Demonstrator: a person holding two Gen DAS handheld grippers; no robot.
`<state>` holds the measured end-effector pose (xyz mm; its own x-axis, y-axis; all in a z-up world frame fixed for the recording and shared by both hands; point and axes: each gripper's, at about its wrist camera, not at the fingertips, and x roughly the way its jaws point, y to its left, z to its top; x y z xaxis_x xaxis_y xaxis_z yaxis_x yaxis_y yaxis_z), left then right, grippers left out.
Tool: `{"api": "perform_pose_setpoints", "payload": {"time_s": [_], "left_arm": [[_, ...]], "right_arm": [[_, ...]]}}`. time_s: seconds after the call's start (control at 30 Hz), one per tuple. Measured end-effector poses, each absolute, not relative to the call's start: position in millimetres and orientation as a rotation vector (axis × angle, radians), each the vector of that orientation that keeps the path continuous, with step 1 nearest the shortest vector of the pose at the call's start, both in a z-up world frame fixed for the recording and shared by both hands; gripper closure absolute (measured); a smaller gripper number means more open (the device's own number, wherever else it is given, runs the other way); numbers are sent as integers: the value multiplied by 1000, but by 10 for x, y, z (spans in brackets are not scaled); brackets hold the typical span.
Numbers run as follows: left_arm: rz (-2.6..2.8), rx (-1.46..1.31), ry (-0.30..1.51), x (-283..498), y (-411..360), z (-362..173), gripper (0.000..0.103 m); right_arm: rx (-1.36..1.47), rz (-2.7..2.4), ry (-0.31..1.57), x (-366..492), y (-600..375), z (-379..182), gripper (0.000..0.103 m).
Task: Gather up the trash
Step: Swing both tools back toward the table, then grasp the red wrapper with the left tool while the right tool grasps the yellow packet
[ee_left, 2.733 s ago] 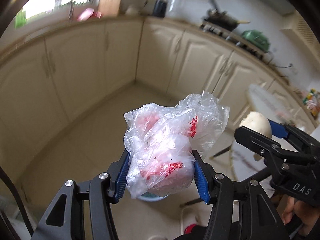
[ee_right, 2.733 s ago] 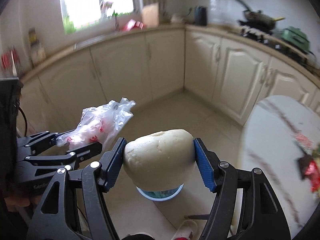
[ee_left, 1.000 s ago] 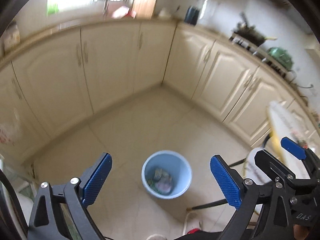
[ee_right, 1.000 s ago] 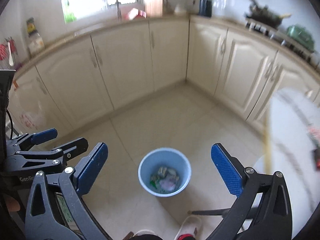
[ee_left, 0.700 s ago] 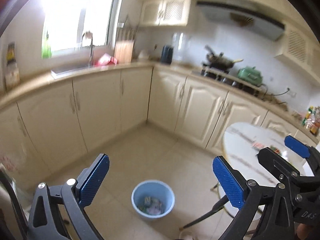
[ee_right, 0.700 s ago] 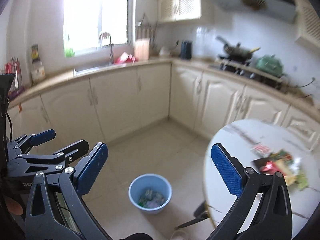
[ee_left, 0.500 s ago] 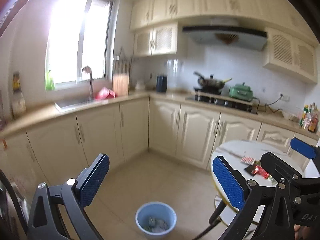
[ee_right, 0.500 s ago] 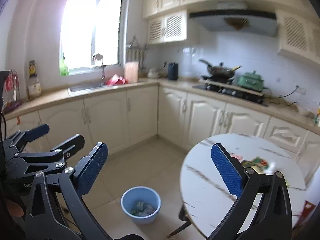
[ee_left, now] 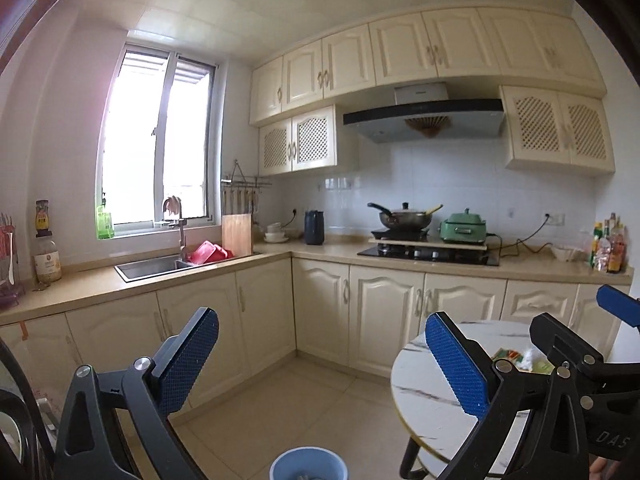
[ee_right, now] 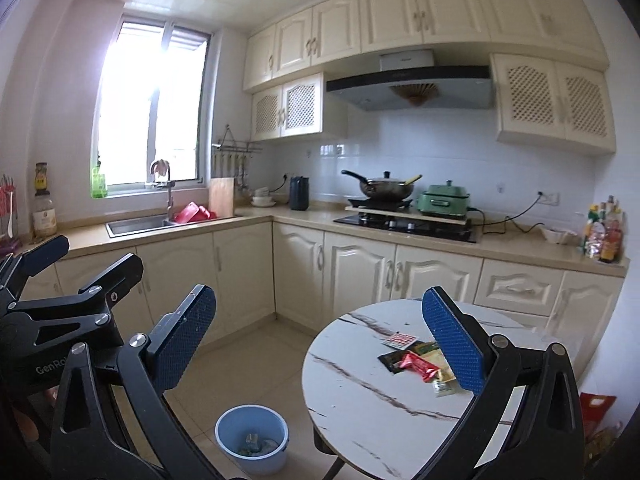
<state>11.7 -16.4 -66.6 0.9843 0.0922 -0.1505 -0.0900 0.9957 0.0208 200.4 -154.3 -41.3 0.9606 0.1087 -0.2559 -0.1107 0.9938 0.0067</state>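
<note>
left gripper spread wide, nothing held | right gripper likewise | wrappers piled on round table, bin beside it | one wrapper edge should be pinched flat.

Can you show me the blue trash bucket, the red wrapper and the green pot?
Round blue plastic bucket (ee_right: 280, 446), right wrist view, outer wall.
Shiny red snack wrapper (ee_right: 419, 365), right wrist view, middle.
Green lidded pot (ee_right: 442, 202), right wrist view, front side.

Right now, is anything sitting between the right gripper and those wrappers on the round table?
Nothing visible. The right gripper is open and empty, and the wrappers lie in plain sight on the round table, with only bare tabletop around them.
</note>
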Motion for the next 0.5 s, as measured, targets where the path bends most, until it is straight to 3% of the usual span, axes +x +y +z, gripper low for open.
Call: {"api": "perform_pose_setpoints", "payload": {"time_s": [0.5], "left_arm": [[7,52,89,351,-688,-730,1]], "right_arm": [[24,-37,214,1822,-2212,-384,0]]}}
